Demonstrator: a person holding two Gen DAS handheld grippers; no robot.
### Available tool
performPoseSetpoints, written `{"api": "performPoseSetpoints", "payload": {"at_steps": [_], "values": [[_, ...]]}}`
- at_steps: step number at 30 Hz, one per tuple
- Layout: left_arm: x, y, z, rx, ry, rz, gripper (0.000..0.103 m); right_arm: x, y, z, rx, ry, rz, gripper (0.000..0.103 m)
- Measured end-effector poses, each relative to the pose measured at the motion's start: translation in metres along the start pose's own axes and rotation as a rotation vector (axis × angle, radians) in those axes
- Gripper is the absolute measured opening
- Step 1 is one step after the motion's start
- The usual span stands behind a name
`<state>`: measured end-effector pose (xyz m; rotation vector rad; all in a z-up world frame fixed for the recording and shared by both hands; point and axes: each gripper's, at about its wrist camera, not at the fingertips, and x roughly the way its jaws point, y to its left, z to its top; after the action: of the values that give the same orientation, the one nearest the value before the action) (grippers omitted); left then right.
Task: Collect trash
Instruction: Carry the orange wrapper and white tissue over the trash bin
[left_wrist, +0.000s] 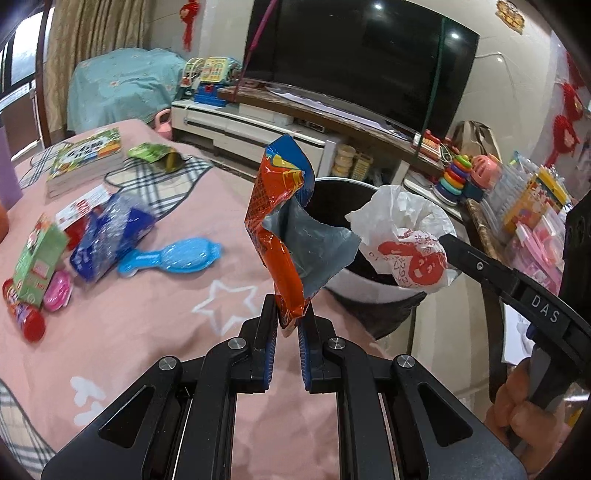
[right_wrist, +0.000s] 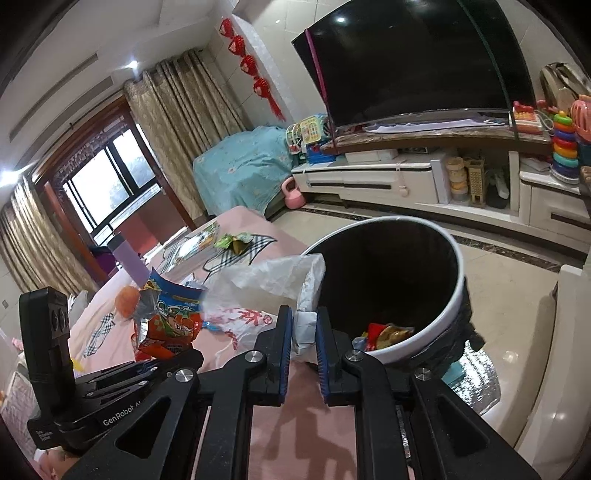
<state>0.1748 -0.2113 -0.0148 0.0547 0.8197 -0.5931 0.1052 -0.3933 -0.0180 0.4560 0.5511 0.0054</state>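
My left gripper is shut on the lower end of an orange snack wrapper, which stands upright above the pink tabletop. Just right of it, my right gripper is shut on a crumpled white plastic bag with red print. Both hang at the near rim of a white trash bin with a black liner. In the right wrist view the bag is pinched between the right gripper pads. The bin gapes just beyond, with wrappers at its bottom. The left gripper and its wrapper appear at lower left.
On the pink tablecloth lie a blue brush, a crumpled blue package, a green carton, a red tube, a green wrapper and books. A TV stand and toys stand behind the bin.
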Motion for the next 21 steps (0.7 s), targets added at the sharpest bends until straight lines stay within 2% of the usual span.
{"api": "performPoseSetpoints", "payload": {"at_steps": [21], "values": [[0.047,-0.049,0.041,0.103,0.061,-0.032,0.01,0.012,-0.04,0.017,0.046,0.01,-0.067,0.012]]}}
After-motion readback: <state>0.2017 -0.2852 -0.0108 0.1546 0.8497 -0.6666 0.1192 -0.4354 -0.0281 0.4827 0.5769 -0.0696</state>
